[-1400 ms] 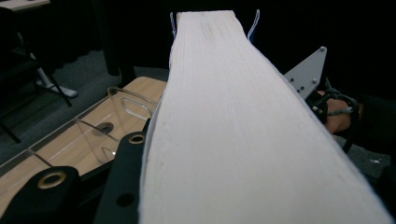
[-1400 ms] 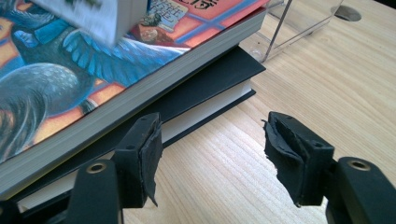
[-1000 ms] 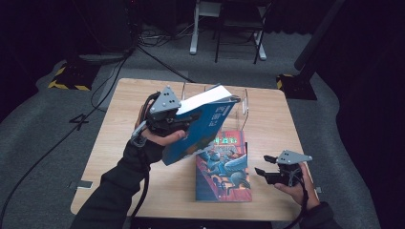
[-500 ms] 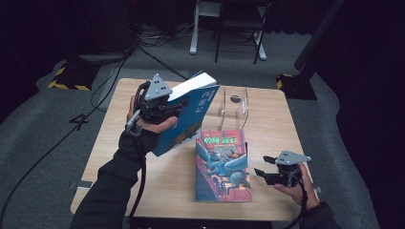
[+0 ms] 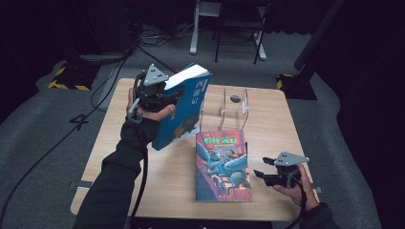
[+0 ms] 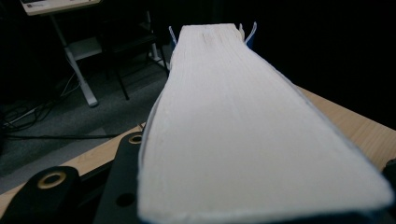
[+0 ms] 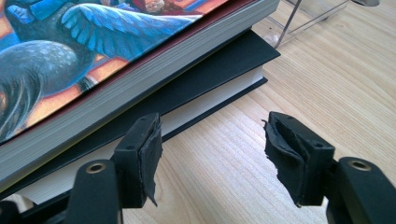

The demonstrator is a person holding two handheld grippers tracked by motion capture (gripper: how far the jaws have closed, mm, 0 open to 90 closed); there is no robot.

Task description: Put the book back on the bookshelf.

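Blue book (image 5: 184, 107) held tilted above the desk's (image 5: 119, 157) far-left part, clamped across its thickness in the left gripper's (image 5: 155, 93) jaws, page edge up, likely bound for the clear stand (image 5: 224, 109) at the far edge. Right gripper (image 5: 260, 174) rests near the right edge, jaws parted, empty, beside the stacked books (image 5: 222, 164).

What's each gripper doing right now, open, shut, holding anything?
Left gripper: shut on the blue book, held tilted above the table.
Right gripper: open, fingers empty, beside the stacked books.
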